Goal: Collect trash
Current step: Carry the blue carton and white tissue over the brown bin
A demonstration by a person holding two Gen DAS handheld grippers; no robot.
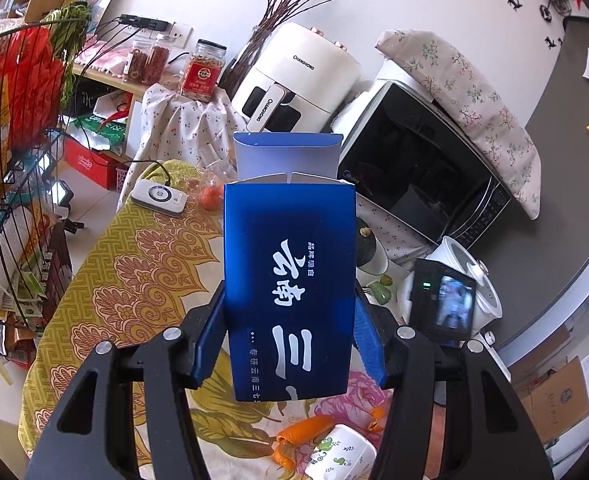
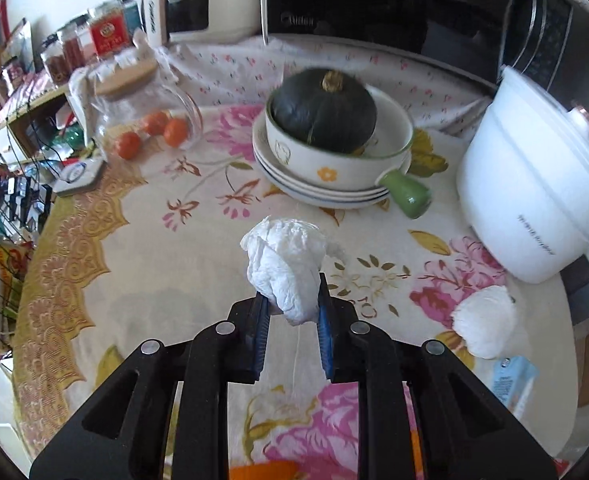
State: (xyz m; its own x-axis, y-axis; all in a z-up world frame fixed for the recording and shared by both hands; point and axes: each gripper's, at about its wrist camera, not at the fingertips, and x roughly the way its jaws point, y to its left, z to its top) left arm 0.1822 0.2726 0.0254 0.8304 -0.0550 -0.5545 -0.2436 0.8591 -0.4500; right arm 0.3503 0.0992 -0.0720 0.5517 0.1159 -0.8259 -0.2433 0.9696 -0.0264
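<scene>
My left gripper [image 1: 289, 312] is shut on an empty blue carton [image 1: 288, 280] with white lettering, its top flap open, held upright above the table. Orange peel [image 1: 300, 434] lies on the tablecloth below it, beside a white patterned dish [image 1: 344, 456]. My right gripper [image 2: 290, 300] is shut on a crumpled white tissue [image 2: 284, 266] and holds it above the flowered tablecloth [image 2: 166, 264]. A second crumpled tissue [image 2: 484, 326] lies on the table at the right, next to a small light-blue carton [image 2: 512, 384]. An orange scrap [image 2: 266, 472] shows at the bottom edge.
A bowl with a dark squash [image 2: 324, 110] sits on stacked plates. A white cooker pot [image 2: 534, 200] stands at the right, a glass jar with tomatoes [image 2: 150, 120] at the left. A microwave [image 1: 422, 176] and air fryer [image 1: 298, 76] stand behind. A wire rack [image 1: 18, 160] stands left.
</scene>
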